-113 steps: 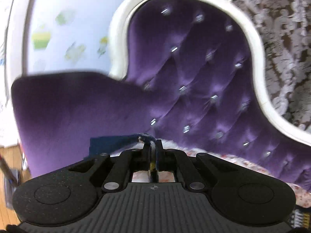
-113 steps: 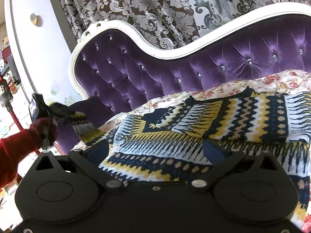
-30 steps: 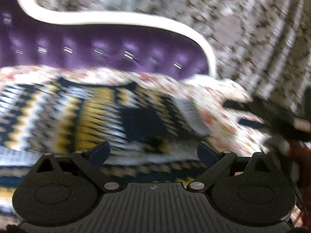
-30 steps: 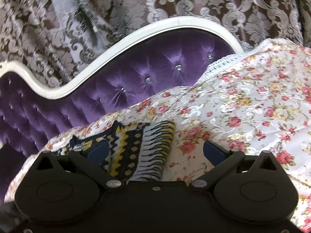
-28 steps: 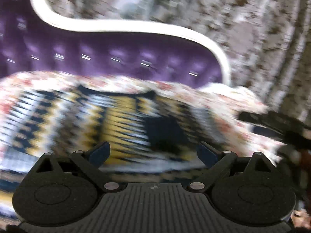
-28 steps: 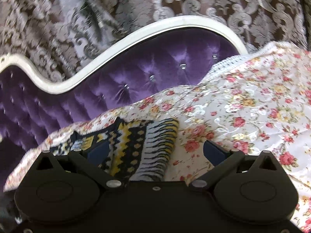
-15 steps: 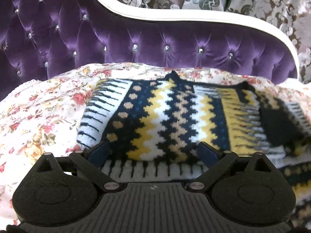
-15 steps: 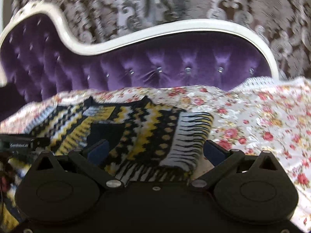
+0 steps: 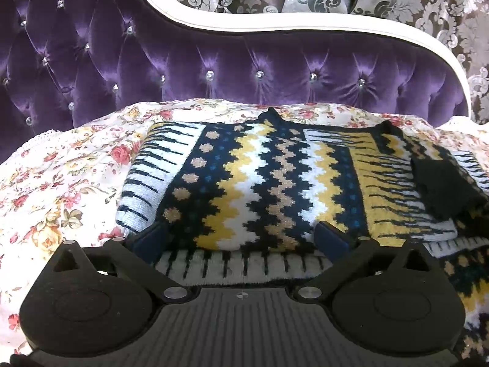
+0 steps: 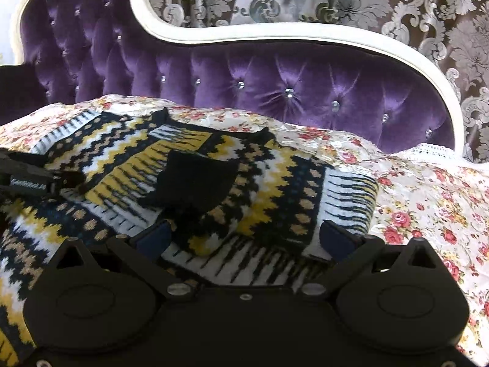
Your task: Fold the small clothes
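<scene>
Since both sleeves are now laid in over the body, where 3.8 s ago one end was pinched and lifted by the left tool, the fold is judged about half done.

sweater: the patterned knit sweater [image 9: 269, 183] is spread on the floral sheet [image 9: 61, 183], sleeves folded across the chest, black cuff [image 10: 195, 180] lying on top near the middle.
change: sleeve released; the garment is no longer held by anything.
left gripper [image 9: 241, 238]: jaws spread wide, nothing pinched, hovering at the near hem; seen 1.0 s ago swinging across, now squared to the sweater.
right gripper [image 10: 244, 238]: jaws spread wide, empty, over the near hem on the right side.
meaning: both tools are lined up at the hem; a bottom-to-collar fold is judged next.
risk: loose cuff may slide off when the hem is lifted.
surroundings: purple tufted sofa back [image 9: 244, 70], damask curtain [image 10: 397, 6] behind.
</scene>
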{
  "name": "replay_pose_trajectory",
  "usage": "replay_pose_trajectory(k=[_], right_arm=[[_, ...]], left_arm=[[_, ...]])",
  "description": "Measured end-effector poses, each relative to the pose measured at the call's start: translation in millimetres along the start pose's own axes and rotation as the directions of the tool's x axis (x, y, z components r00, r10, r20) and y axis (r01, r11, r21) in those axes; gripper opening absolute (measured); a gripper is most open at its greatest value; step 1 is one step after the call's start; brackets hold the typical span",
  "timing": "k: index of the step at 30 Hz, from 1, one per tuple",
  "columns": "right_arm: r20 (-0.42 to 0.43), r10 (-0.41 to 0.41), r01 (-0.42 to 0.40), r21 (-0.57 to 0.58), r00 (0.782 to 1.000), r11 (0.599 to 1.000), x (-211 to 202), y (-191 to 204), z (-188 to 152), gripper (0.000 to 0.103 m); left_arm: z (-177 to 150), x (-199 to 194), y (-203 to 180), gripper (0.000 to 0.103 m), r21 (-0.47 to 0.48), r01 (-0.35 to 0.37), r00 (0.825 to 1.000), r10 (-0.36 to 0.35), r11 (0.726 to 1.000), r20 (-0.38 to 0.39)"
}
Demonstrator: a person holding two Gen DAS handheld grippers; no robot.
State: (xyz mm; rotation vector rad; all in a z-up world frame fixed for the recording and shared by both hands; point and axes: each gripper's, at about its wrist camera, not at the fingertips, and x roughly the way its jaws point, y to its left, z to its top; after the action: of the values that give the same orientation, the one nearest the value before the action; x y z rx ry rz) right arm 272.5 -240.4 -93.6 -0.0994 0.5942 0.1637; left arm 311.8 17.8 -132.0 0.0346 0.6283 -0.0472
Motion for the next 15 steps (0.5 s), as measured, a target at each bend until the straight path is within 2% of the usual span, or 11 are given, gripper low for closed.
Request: replay_pose_trajectory(k=[3, 6, 10, 15], right_arm=[[-0.01, -0.072, 0.073, 0.071, 0.997, 0.995, 0.8, -18.0, 0.5, 0.102], [-0.024, -0.092, 0.095, 0.161, 0.995, 0.982, -0.9, -40.7, -0.6, 0.102], [-0.057, -0.129, 0.138, 0.217, 0.99, 0.966, -0.9, -58.9, -3.0, 0.102], [-0.036, -0.126, 0.132, 0.293, 0.991, 0.947, -9.6, -77.5, -4.9, 0.102]], left_arm=[[0.5, 0.0, 0.3, 0.103, -0.002, 0.001, 1.0, -0.001, 1.0, 0.0], [0.5, 0.1, 0.8, 0.103, -0.003, 0.001, 1.0, -0.001, 1.0, 0.0], [0.3, 0.0, 0.6, 0.103, -0.003, 0.001, 1.0, -0.001, 1.0, 0.001], [0.1, 0.2, 0.6, 0.103, -0.003, 0.001, 1.0, -0.001, 1.0, 0.002]])
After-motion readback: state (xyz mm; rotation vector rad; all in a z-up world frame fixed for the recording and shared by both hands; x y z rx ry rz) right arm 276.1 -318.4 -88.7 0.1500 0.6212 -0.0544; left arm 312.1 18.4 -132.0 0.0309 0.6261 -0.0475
